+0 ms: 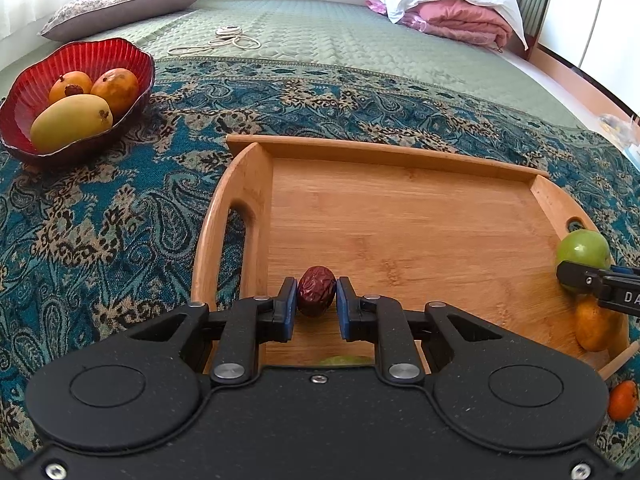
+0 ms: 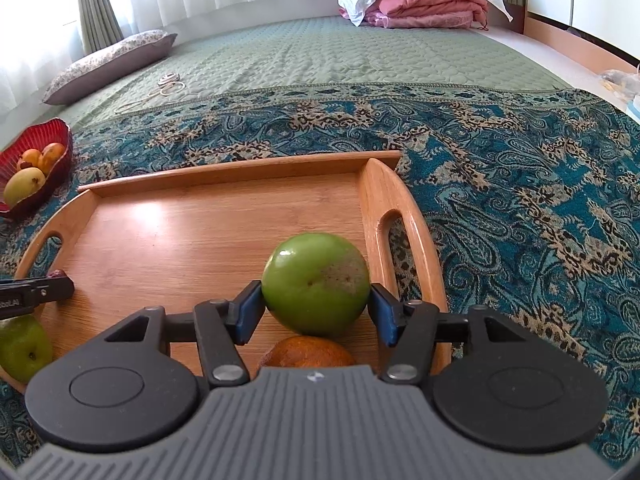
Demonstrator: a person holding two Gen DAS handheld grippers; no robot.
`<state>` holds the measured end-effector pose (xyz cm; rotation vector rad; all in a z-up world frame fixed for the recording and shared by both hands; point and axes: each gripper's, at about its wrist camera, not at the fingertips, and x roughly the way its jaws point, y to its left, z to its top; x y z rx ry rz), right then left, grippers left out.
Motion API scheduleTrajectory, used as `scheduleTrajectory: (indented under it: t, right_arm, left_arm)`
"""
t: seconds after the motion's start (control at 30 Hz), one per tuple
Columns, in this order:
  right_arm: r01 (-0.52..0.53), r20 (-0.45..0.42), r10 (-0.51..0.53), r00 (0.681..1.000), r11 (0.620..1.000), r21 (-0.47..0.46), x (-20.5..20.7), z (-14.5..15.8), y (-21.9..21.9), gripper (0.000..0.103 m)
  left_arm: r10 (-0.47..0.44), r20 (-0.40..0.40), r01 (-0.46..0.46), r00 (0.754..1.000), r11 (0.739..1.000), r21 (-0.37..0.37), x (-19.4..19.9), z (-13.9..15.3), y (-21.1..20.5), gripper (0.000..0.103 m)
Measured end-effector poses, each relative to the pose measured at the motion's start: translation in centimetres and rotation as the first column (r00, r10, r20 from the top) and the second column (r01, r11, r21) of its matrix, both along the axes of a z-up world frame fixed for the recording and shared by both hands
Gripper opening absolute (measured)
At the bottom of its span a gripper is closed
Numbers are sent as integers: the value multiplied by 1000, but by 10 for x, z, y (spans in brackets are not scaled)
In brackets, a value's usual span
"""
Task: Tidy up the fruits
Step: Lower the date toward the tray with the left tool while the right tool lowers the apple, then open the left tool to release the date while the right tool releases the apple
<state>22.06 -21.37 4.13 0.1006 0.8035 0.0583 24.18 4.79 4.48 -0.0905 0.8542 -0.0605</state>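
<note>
Jaws of left gripper (image 1: 317, 280) clamp one red date (image 1: 316, 294); right gripper's (image 2: 316, 287) stand slack around one of two green apples (image 2: 316, 272).

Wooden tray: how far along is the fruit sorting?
Looks done: three yellow-orange fruits lie in the red scalloped bowl. In hand: left gripper clamps a wrinkled dark red date; right gripper flanks a round green fruit. Left: an orange fruit and a second green fruit on the wooden tray.

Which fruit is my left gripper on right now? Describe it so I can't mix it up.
Find the wooden tray on the patterned bedspread. At its near left corner, beside the handle slot, the left gripper pinches a red date. It is small, dark red and wrinkled; the other tray fruits are smooth, green or orange.
</note>
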Motion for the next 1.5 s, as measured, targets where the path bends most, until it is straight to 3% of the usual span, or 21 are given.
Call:
scheduleTrajectory:
  t: [0.2,0.33,0.5,0.7,0.77,0.83,1.17,1.5]
  right_arm:
    - [-24,21,24,1000,1000,11,-8,9,0,73]
    - [-52,49,52,997,999,-5,-18,15,3,79]
    - [-95,100,99,990,994,-48,-35,21,10,85]
    - [-124,165,132,977,991,-60,-60,28,12,88]
    - [-134,188,145,971,989,-69,-70,31,14,89]
    - [-146,209,160,965,986,-81,-81,31,15,89]
    - [-177,297,222,929,969,-171,-132,22,29,93]
    - [-127,345,194,918,970,-209,-167,0,31,96]
  left_arm:
    - [1,-2,-1,1000,1000,-4,-1,1,0,20]
    - [5,10,-5,1000,1000,-13,-6,3,2,38]
    - [2,60,-2,998,1000,-6,-21,12,5,53]
    - [-27,159,26,987,1000,10,-52,28,5,71]
    - [-41,205,38,978,999,20,-66,33,4,83]
    - [-51,258,45,965,999,26,-82,36,1,88]
    - [-108,369,103,923,994,34,-146,39,-15,95]
    - [-129,386,132,914,991,19,-182,17,-29,99]
